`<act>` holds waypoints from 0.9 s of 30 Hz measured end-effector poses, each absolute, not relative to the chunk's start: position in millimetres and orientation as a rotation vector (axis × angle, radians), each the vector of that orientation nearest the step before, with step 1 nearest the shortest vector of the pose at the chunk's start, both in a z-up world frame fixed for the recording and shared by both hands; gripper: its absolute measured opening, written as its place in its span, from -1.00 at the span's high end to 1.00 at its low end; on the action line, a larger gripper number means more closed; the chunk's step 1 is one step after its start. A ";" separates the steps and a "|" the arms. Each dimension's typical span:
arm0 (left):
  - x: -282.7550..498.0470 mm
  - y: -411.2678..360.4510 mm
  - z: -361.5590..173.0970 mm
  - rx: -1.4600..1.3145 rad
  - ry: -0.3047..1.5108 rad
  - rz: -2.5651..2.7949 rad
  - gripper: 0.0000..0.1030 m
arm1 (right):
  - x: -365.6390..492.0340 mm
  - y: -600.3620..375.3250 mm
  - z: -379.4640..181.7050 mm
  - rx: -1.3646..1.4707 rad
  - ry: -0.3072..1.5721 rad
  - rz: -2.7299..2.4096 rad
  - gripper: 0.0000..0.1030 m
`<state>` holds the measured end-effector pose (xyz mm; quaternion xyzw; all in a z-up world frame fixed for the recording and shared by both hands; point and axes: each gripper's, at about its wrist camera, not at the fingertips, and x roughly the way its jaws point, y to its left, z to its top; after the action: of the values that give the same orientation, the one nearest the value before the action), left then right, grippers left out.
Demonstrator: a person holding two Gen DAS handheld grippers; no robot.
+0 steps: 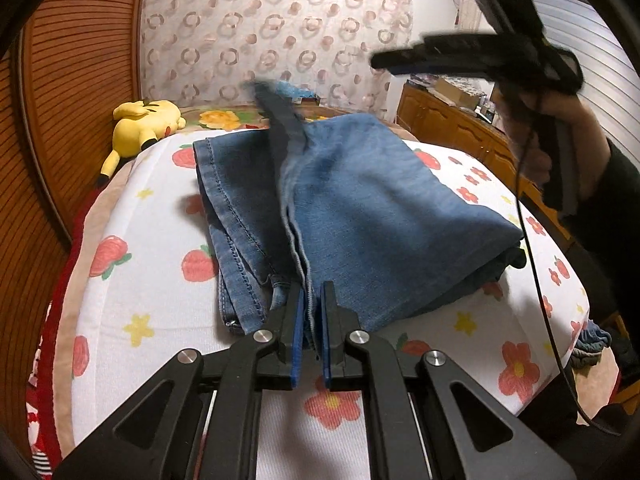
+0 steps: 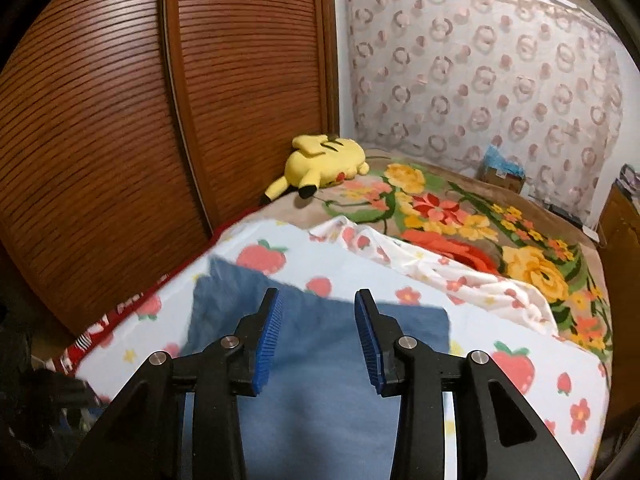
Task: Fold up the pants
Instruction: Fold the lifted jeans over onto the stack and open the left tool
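Jeans (image 1: 360, 208) lie on bed (image 1: 152, 240), folded into compact stack. Left tongs (image 1: 311, 312) pinch near seam edge (grip not released). Right tongs (image 2: 318, 320) gape empty above denim. Remaining, likely: release, final smoothing.

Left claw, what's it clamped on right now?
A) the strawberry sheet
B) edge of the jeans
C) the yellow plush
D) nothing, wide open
B: the left claw is pinched on a raised edge of the jeans; the yellow plush lies far back.
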<state>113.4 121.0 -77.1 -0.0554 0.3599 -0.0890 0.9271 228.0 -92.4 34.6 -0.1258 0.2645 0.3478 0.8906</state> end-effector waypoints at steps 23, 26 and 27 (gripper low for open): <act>113.8 118.8 -77.1 -0.106 0.747 -0.167 0.86 | 165.3 -167.8 -5.8 -0.289 0.650 0.639 0.24; 112.9 118.5 -75.8 -0.104 0.744 -0.157 0.85 | 155.2 -175.7 -3.5 -0.274 0.652 0.635 0.24; 112.5 117.9 -74.8 -0.101 0.743 -0.151 0.79 | 152.0 -179.1 -4.5 -0.268 0.654 0.634 0.24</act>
<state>112.5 117.9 -74.8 -0.0494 0.3624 -0.0736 0.9278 152.0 -179.1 -4.5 -0.1293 0.3147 0.3050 0.8895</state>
